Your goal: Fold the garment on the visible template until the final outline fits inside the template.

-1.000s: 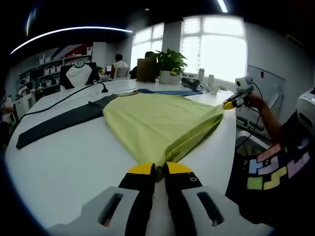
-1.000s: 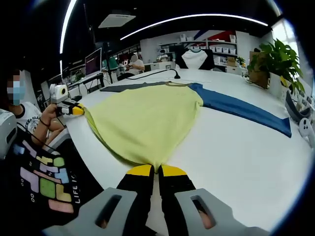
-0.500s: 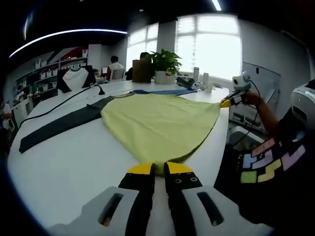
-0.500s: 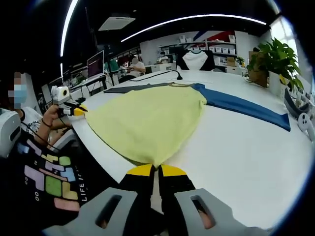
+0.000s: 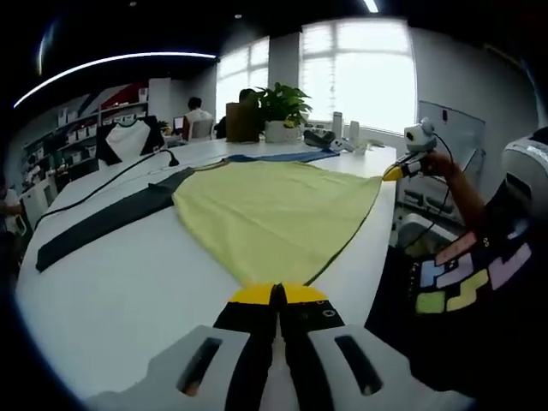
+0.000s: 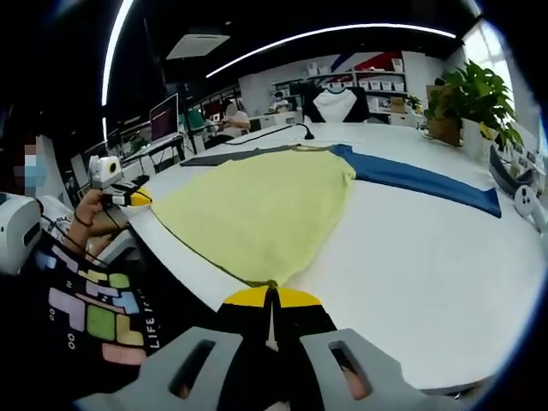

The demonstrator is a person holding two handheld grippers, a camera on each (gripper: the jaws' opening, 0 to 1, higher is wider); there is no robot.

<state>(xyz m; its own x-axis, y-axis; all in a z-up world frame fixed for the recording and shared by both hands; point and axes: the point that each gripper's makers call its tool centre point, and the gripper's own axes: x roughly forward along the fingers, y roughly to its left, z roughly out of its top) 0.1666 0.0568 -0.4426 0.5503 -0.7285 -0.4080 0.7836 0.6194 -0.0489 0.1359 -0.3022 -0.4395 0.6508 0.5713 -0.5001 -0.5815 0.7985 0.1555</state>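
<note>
You had both sets of fingers clamped on the yellow garment (image 5: 274, 214) hem corners, left gripper (image 5: 278, 295) and right gripper (image 6: 271, 298); I'd have kept it taut, level over the table (image 5: 128, 282).

Open office: big white table (image 5: 111, 291), bright windows (image 5: 364, 73) behind a potted plant (image 5: 276, 107), shelving (image 6: 377, 84) along the far wall, ceiling light strips (image 6: 325, 36)

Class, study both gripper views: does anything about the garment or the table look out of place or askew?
Yes. The yellow-green fabric garment is stretched taut, its near edge held past the white table edge by the left hand-held gripper and right hand-held gripper, not lying flat.
</note>
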